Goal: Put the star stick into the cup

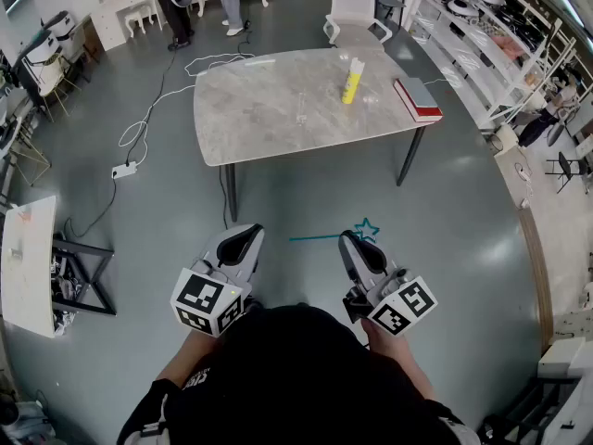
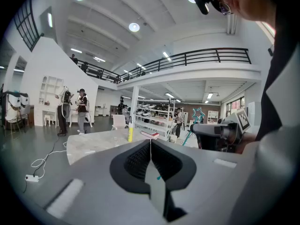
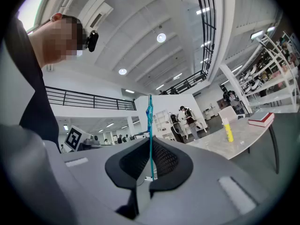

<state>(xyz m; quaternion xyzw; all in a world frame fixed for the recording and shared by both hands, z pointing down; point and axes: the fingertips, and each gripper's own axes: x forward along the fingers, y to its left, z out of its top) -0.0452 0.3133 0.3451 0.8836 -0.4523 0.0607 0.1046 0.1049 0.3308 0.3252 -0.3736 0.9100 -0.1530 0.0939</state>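
The right gripper has its jaws pressed together on the star stick, pinching the thin teal shaft; the head view suggests the grip sits close behind the star, with the long bare end reaching across toward the left gripper, whose jaws are together with nothing between them. The stick is thus held in the air in front of the person, well apart from the surface. It looks very light, and probably slim plastic that bends a little; I judge that the shaft could swivel between the pads and its free end wobble, so a hold on the shaft rather than on the thin star outline seems right. On the far surface stand a yellow bottle and a red book; a faint clear thing may be the cup, though I cannot tell. No brand or title is legible; the marker cubes carry only black-and-white squares, and the print on the sleeve is unreadable.
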